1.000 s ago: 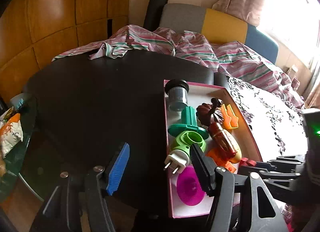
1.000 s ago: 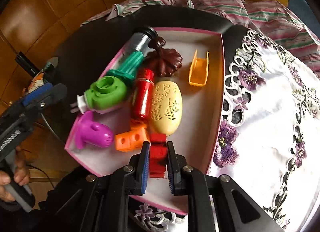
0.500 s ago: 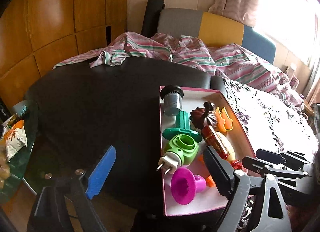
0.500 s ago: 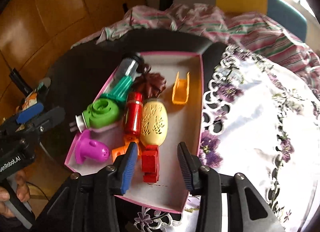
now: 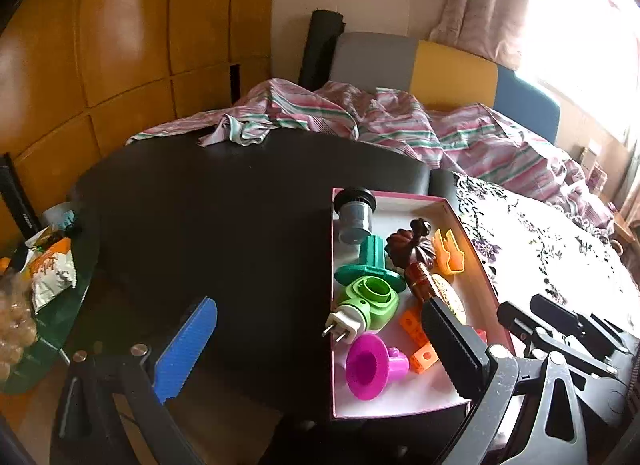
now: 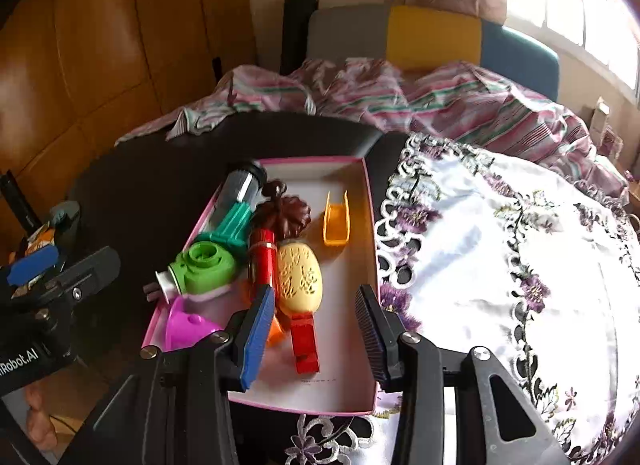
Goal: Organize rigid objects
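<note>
Pink-rimmed box with small rigid things is sitting on the dark round table, with its right side next to a white cloth with purple flowers. Inside, a red block piece is lying on the white floor of the box, just in front of a cream oval case and beside a red cylinder. A green plug device, a magenta funnel-shaped piece, an orange block, a brown leaf-shaped piece and an orange clip are lying there too. The right claw is hovering over the red block piece with its jaws apart and pinching nothing. The left claw is opening its jaws wide, with nothing between them; one finger is over the bare table, the other over the box.
</note>
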